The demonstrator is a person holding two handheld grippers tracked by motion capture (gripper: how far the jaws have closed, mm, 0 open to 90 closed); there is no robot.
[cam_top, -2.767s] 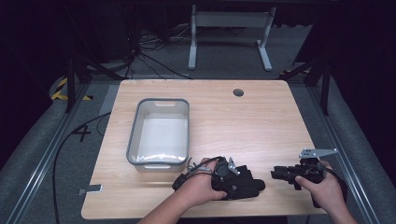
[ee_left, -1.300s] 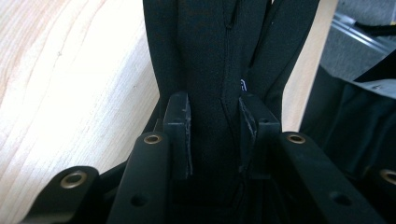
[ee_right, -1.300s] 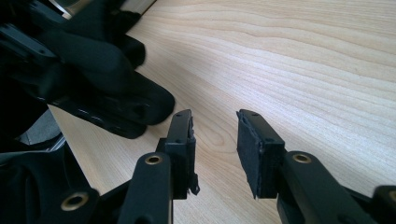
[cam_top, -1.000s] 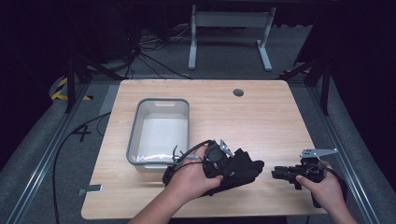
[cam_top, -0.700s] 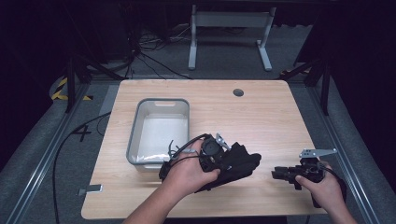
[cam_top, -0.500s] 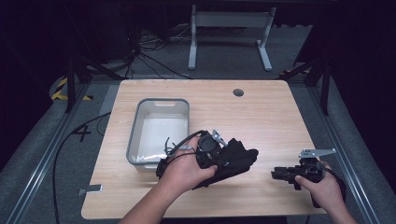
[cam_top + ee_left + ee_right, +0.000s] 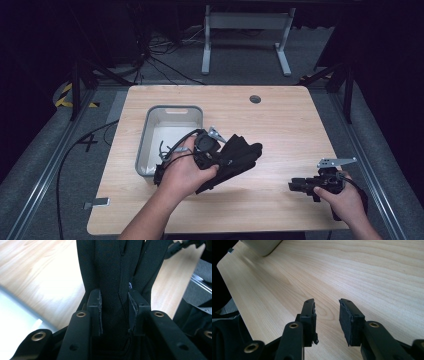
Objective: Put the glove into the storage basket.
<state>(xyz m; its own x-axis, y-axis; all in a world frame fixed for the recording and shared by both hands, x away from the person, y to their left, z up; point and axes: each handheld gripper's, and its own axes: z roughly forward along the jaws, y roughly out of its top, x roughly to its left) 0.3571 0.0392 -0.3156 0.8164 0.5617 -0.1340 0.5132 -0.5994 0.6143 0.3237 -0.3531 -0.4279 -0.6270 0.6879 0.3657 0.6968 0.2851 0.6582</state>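
Observation:
A black fabric bundle (image 7: 235, 159), folded cloth with a seam, hangs just above the wooden table (image 7: 280, 125). My left gripper (image 7: 220, 156) is shut on it; in the left gripper view the cloth (image 7: 115, 275) fills the gap and both pads (image 7: 97, 312) press its sides. It sits right beside the grey bin (image 7: 172, 117), near the bin's right front corner. My right gripper (image 7: 295, 186) rests low at the table's front right, open, with bare wood between its fingertips (image 7: 327, 315).
The grey bin's inside looks white. A round cable hole (image 7: 255, 99) lies at the table's far side. A metal stand (image 7: 245, 30) is on the floor beyond. Cables trail from the left gripper over the bin's rim (image 7: 170, 150).
My left hand has carried the black cloth up and to the left, from the table's front middle toward the bin. The right gripper has stayed still.

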